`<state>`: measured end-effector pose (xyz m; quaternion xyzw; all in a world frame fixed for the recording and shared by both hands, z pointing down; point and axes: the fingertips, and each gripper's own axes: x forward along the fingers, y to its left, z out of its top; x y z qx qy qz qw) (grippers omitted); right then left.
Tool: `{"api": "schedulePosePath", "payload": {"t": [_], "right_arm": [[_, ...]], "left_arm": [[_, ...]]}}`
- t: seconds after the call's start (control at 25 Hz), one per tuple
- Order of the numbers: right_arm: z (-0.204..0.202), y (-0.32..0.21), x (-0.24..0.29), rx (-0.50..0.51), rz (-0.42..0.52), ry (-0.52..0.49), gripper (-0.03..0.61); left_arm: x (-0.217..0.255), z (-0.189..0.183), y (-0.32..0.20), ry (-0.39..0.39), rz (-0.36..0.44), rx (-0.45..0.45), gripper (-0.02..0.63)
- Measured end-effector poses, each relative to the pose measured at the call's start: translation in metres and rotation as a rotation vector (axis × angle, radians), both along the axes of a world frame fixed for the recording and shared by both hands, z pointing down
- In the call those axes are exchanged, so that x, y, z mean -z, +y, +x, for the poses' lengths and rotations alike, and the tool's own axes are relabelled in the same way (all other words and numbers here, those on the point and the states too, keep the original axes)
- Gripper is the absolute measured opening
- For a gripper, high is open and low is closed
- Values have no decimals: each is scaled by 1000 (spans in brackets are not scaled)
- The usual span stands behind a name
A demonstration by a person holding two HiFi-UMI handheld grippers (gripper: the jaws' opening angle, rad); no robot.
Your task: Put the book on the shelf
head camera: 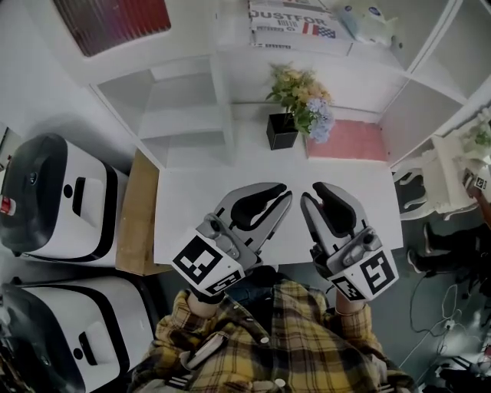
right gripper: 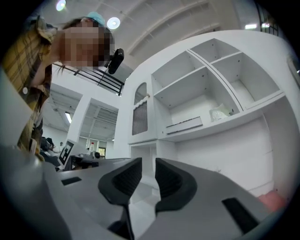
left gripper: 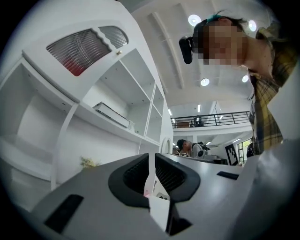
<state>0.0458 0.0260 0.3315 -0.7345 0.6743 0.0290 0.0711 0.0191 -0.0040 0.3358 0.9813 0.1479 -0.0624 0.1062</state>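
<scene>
A flat pink book (head camera: 345, 140) lies at the table's far right, under the white shelf unit (head camera: 222, 100); its pink corner (right gripper: 272, 201) also shows low right in the right gripper view. Both grippers hover over the table's near edge and point toward the shelf. My left gripper (head camera: 285, 198) (left gripper: 152, 159) is shut, with only a slit between its pads and nothing held. My right gripper (head camera: 312, 193) (right gripper: 148, 164) has its jaws a narrow gap apart and empty. Neither gripper is near the book.
A black pot of flowers (head camera: 282, 130) stands mid-table by the shelf's upright. A printed box (head camera: 291, 23) lies on an upper shelf. The white table (head camera: 199, 207) has a wooden board (head camera: 138, 215) at its left and two black-and-white machines (head camera: 57, 199) beyond. Chairs (head camera: 418, 192) stand right.
</scene>
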Motion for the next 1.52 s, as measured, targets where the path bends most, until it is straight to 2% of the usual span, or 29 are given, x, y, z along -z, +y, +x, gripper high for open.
{"api": "schedulePosePath", "payload": {"t": [0.2, 0.52, 0.92, 1.52], "right_arm": [[-12, 6, -27, 26, -37, -69, 54], [-17, 12, -44, 41, -48, -132, 20], [-15, 4, -56, 72, -85, -133, 18], [-11, -6, -54, 114, -88, -130, 18]], "left_arm": [[-20, -6, 13, -35, -13, -6, 49], [-43, -13, 23, -77, -24, -9, 41], [-47, -12, 17, -79, -14, 15, 23], [-45, -4, 12, -80, 4, 37, 20]]}}
